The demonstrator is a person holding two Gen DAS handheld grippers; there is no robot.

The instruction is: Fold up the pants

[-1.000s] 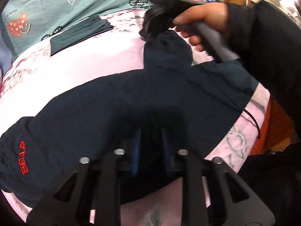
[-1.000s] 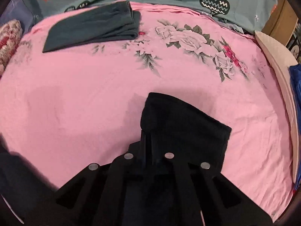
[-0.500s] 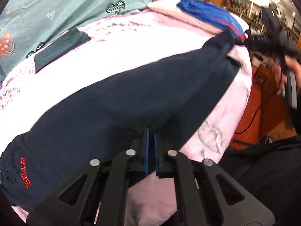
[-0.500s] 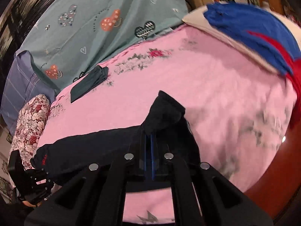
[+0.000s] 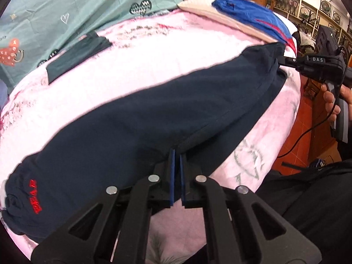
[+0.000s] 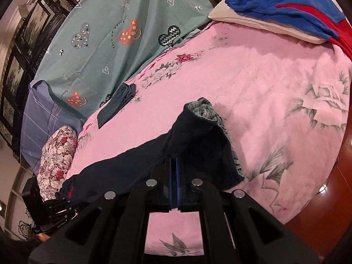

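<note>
Left wrist: smooth navy pants (image 5: 154,110) stretched long.

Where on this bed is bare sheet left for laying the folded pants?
Free: pink sheet between the navy pants, folded dark garment and pillow. Crowded: the near edge, where the left gripper and right gripper clamp the pants.

A pink bed sheet with flowers (image 6: 253,88) covers the bed, with a small dark folded cloth (image 6: 117,104) lying on it near a green blanket with hearts (image 6: 123,33), a blue and red garment (image 6: 286,6) on a cream pillow (image 6: 264,25), and a flowery cushion (image 6: 57,156) at the side.
</note>
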